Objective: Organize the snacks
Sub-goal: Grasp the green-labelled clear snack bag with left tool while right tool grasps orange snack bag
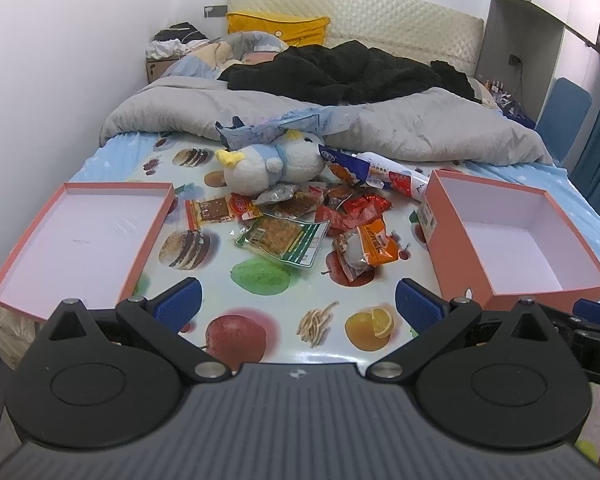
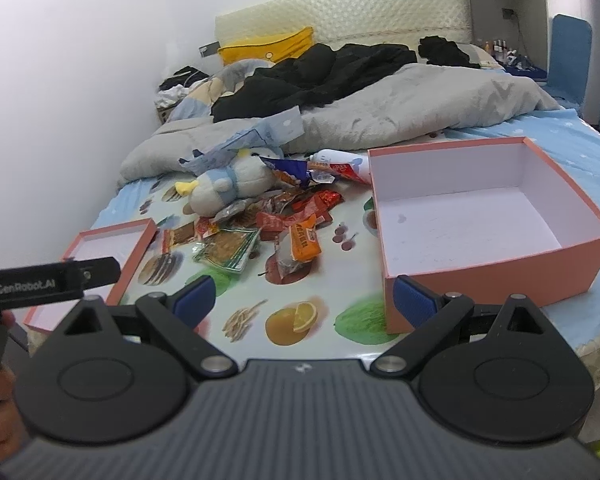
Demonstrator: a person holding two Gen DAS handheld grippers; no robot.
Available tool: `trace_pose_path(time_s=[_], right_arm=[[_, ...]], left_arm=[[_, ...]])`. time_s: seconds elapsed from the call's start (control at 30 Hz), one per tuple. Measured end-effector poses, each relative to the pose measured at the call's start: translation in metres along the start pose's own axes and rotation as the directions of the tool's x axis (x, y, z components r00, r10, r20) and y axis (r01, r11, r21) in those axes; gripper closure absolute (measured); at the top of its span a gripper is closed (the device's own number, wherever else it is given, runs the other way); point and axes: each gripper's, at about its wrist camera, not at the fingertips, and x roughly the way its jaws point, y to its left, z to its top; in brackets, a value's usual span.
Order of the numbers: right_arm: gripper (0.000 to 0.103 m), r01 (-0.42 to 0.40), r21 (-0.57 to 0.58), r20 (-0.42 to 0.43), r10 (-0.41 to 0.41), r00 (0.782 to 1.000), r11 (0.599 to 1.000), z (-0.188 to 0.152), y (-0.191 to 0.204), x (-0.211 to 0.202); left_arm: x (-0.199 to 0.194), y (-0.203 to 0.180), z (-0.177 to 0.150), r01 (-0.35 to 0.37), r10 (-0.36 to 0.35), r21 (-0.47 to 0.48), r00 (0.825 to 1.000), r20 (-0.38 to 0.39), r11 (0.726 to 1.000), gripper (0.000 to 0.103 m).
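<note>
left wrist: snack pile [image 1: 300, 220] beyond spread left gripper [image 1: 298, 300]

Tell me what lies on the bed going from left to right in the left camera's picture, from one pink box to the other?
Shallow pink lid → brown snack packet → green-edged snack packet → orange snack packet → deep pink box.

Snack pile [image 1: 300, 220] between lid [image 1: 20, 264], box [image 1: 452, 240].

Black linkage arms, silver screws, blue ribbed fingers [image 1: 180, 300], "GenRobot.AI" marking.
</note>
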Motion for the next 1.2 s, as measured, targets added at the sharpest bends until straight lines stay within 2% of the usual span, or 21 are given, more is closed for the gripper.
trace_pose_path(time_s=[0.1, 0.4, 0.73, 0.93, 1.07, 1.2], right_arm=[[0.006, 0.024, 0.005, -0.002, -0.024, 1.0, 1.0, -0.002, 0.002, 0.005], [0.006, 0.029, -0.028, -0.005, -0.03, 1.0, 0.999, 0.0, 0.003, 0.021], [0.006, 0.032, -0.038, -0.041, -0.034, 0.999, 0.999, 0.011, 0.007, 0.056], [0.006, 0.016, -0.008, -0.085, -0.017, 0.996, 1.0, 0.017, 0.013, 0.082], [0.006, 0.004, -0.035, -0.09, -0.007, 0.996, 0.999, 0.019, 0.022, 0.099], [0.006, -0.014, -0.064, -0.099, 0.007, 0.995, 0.998, 0.021, 0.027, 0.116]], left_arm=[[0.005, 0.002, 0.0, 0.0, 0.0, 0.003, 1.0, -0.01, 1.0, 0.0], [0.034, 0.006, 0.009, 0.017, -0.016, 0.003, 0.999, -0.048, 1.0, 0.0], [0.085, 0.011, 0.024, 0.037, -0.036, 0.002, 0.993, -0.114, 0.999, 0.0], [0.116, 0.012, 0.035, 0.043, -0.036, 0.064, 0.993, -0.11, 0.997, 0.0], [0.142, 0.021, 0.042, 0.069, -0.063, 0.046, 0.989, -0.133, 0.997, 0.0], [0.164, 0.03, 0.047, 0.061, -0.06, 0.0, 0.989, -0.134, 0.998, 0.0]])
